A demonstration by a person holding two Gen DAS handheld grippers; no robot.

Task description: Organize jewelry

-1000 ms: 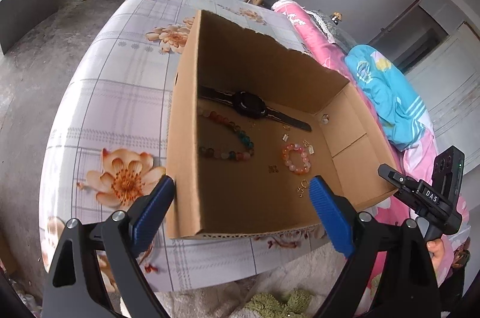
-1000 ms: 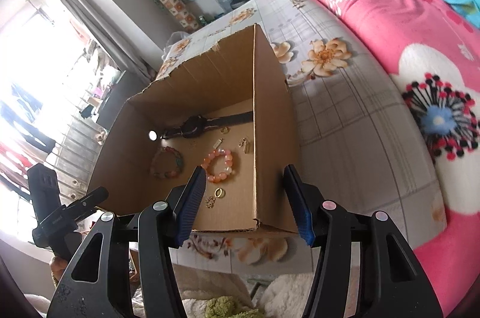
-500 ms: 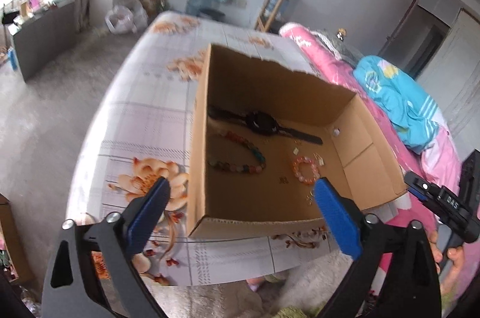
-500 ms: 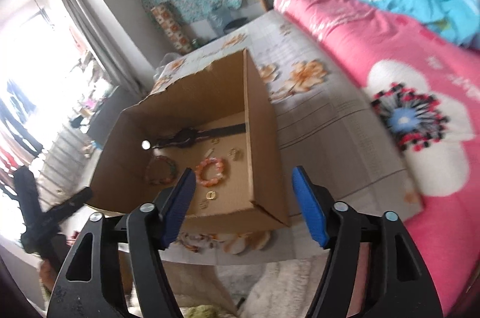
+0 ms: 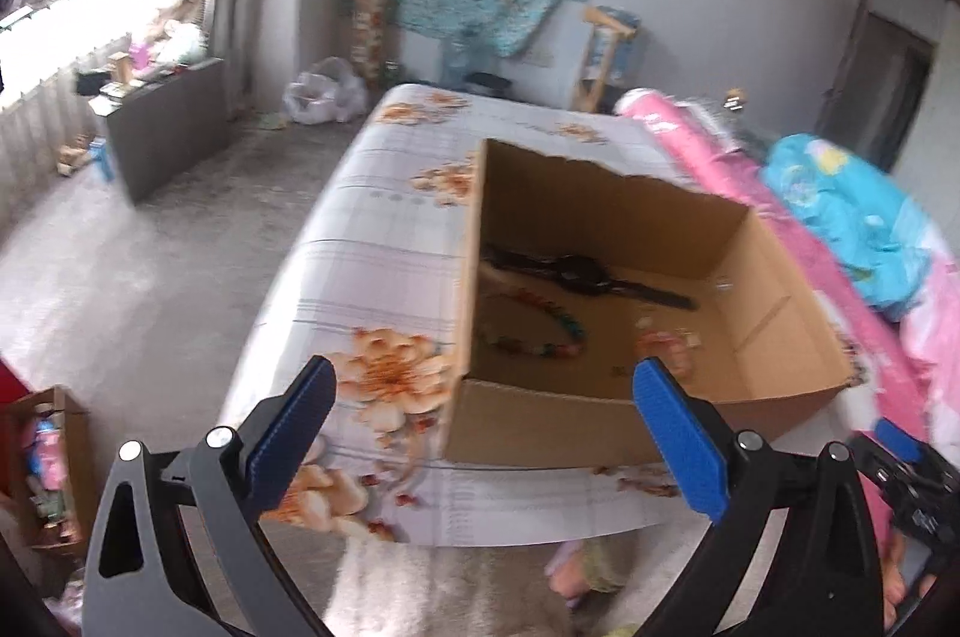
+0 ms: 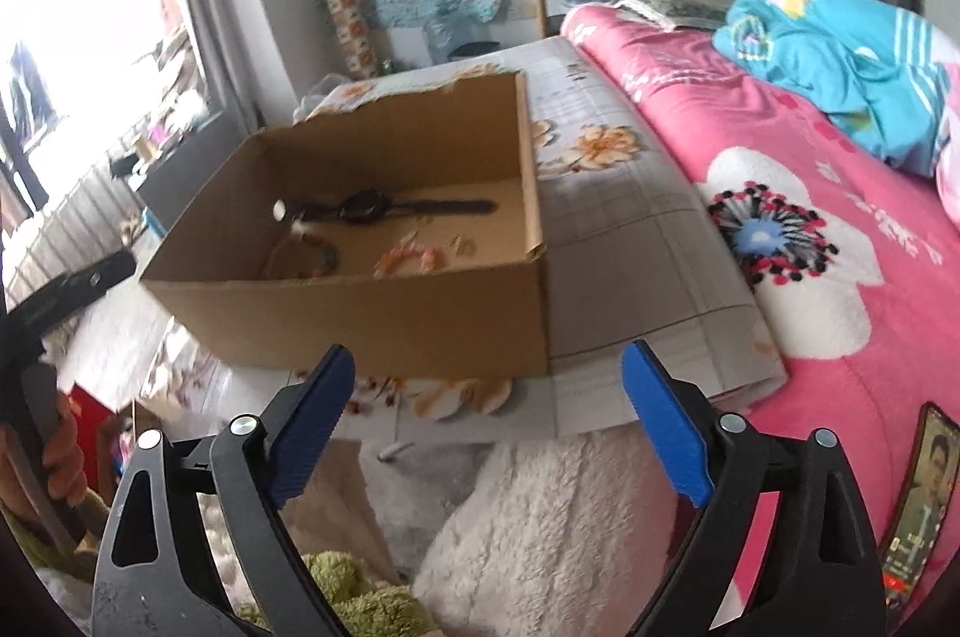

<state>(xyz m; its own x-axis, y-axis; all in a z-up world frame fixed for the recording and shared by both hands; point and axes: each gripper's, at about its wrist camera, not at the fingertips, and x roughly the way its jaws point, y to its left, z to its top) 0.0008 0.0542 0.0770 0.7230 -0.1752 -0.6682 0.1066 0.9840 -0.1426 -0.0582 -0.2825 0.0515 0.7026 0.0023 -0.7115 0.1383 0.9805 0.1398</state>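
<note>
An open cardboard box (image 5: 540, 421) (image 6: 372, 307) stands on the floral tablecloth. Inside lie a black wristwatch (image 5: 576, 271) (image 6: 366, 206), a multicolour bead bracelet (image 5: 540, 331) (image 6: 318, 257), an orange bead bracelet (image 5: 666, 343) (image 6: 408, 257) and small gold pieces (image 6: 462, 245). My left gripper (image 5: 480, 433) is open and empty, in front of the box's near left corner. My right gripper (image 6: 486, 415) is open and empty, below the box's near wall. Both hang back from the table edge.
The tablecloth (image 5: 372, 277) (image 6: 630, 241) covers a low table. A pink bed (image 6: 780, 169) with a blue blanket (image 6: 840, 54) lies to the right. White fluffy fabric (image 6: 540, 529) is below the table edge. A small box of items (image 5: 42, 463) stands on the floor at left.
Both grippers have pulled back and lowered away from the box, which now looks smaller and is seen from a flatter angle. The jaws stay open and empty.
</note>
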